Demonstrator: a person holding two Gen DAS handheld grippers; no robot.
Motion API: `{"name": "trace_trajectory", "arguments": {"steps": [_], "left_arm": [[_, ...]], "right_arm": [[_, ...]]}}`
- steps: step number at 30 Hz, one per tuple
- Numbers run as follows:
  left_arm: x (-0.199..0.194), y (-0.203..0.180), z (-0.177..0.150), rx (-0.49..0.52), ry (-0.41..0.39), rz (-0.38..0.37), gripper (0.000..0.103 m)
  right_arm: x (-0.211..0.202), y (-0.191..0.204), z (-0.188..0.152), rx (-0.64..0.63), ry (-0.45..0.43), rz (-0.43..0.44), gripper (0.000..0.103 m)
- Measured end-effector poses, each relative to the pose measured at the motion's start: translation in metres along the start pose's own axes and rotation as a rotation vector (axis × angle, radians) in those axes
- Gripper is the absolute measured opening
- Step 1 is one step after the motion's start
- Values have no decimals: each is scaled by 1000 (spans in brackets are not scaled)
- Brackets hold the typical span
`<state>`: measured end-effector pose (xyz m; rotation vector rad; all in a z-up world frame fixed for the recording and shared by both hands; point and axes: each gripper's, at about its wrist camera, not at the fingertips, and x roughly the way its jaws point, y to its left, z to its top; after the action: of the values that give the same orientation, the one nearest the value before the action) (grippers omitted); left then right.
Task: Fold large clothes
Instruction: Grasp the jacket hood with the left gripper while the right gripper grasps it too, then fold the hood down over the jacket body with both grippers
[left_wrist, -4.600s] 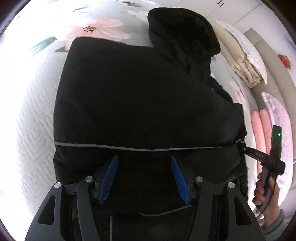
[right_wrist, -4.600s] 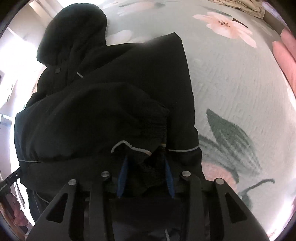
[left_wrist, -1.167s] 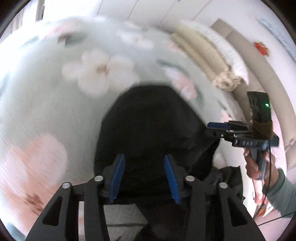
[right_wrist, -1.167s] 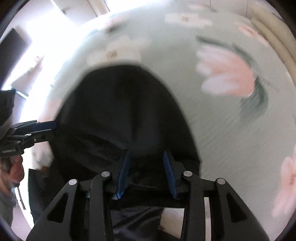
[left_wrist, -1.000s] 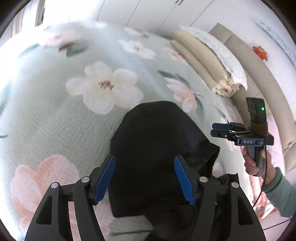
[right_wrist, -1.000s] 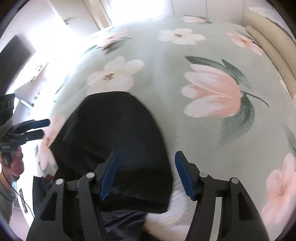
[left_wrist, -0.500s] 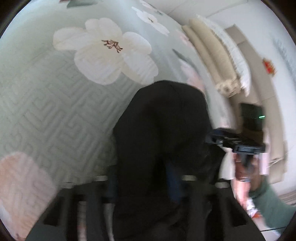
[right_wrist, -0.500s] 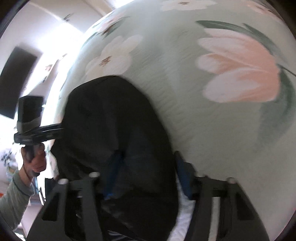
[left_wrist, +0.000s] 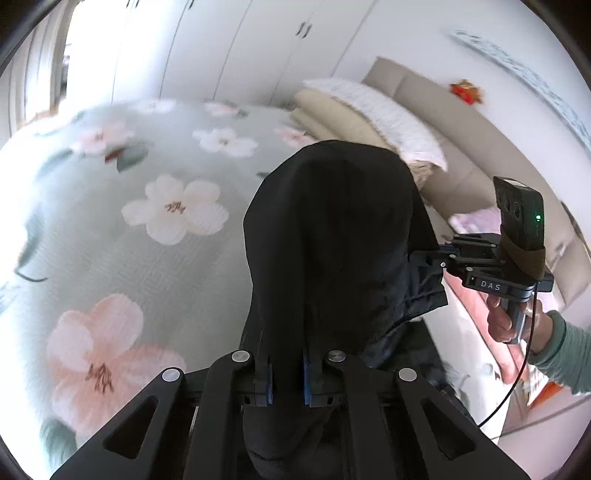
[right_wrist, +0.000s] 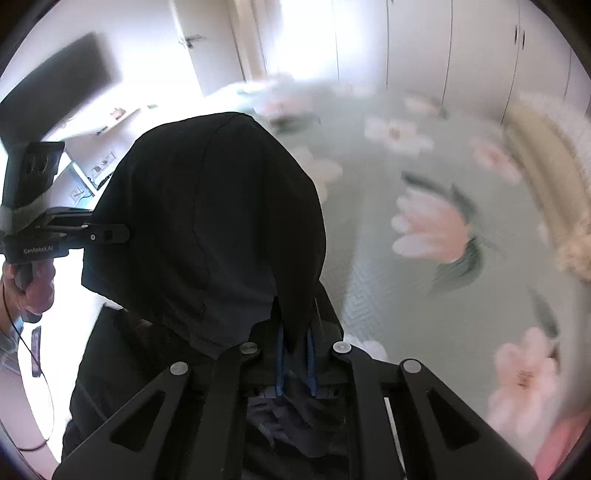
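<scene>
Both tongs, left (left_wrist: 285, 373) and right (right_wrist: 295, 363), clamp the black fabric jacket's hood (left_wrist: 332, 236), lifted at frame centre over the floral bed (left_wrist: 110, 221); next, it likely needs folding down onto the body.

Floral green bedspread (left_wrist: 110, 229), folded beige bedding (left_wrist: 343, 114), white wardrobe doors (left_wrist: 221, 51), beige headboard (left_wrist: 461, 133)

bright daylight, blown-out glare upper left, motion-blurred bedspread (right_wrist: 424, 258), fisheye-warped dark corners

The hood (left_wrist: 332, 236) is raised over the bed (left_wrist: 110, 229), with a gripper at each of its sides; pillows (left_wrist: 369, 118) lie behind it, against the headboard (left_wrist: 443, 110).
</scene>
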<state>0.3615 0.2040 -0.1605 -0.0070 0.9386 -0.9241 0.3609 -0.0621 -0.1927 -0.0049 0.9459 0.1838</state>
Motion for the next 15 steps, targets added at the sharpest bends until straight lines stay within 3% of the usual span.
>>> {"name": "trace_trajectory", "arguments": {"steps": [4, 9, 15], "left_arm": [[-47, -45, -38, 59, -13, 19, 10], [-90, -96, -104, 122, 21, 66, 10], [-92, -125, -204, 175, 160, 135, 14]], "right_arm": [[-59, 42, -28, -38, -72, -57, 11], [-125, 93, -88, -102, -116, -110, 10], [-155, 141, -172, -180, -78, -145, 10]]}}
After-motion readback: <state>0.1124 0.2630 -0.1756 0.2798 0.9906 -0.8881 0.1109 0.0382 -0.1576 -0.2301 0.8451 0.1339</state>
